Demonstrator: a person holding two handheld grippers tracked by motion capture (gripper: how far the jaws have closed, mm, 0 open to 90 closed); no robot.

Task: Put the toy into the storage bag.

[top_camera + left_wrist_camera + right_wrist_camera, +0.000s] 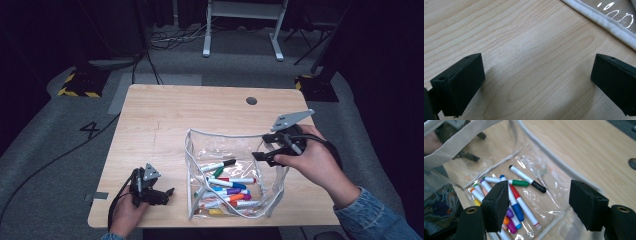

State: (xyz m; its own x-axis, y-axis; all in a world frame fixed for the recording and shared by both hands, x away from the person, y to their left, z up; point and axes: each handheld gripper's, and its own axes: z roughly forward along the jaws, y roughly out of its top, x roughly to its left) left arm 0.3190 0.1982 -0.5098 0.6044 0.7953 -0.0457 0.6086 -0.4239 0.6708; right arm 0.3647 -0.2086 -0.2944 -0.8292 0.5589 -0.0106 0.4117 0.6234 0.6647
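Note:
A clear plastic pouch (270, 192) with white trim stands open on the wooden table (160, 120), with several coloured markers (227, 185) lying in its bottom. My right gripper (265, 148) hovers over the pouch's right rim, jaws open and nothing between them. In the right gripper view the right gripper (539, 195) looks down past the white trim (456, 145) onto the markers (524, 180). My left gripper (167, 196) rests near the table's front left, left of the pouch. In the left gripper view the left gripper (537, 67) is open over bare wood, with the pouch's edge (604, 22) beyond.
A dark round grommet (251, 100) sits in the table's far right part. A strip of grey tape (100, 196) marks the front left edge. Cables and a white desk frame (242, 30) lie on the floor beyond the table.

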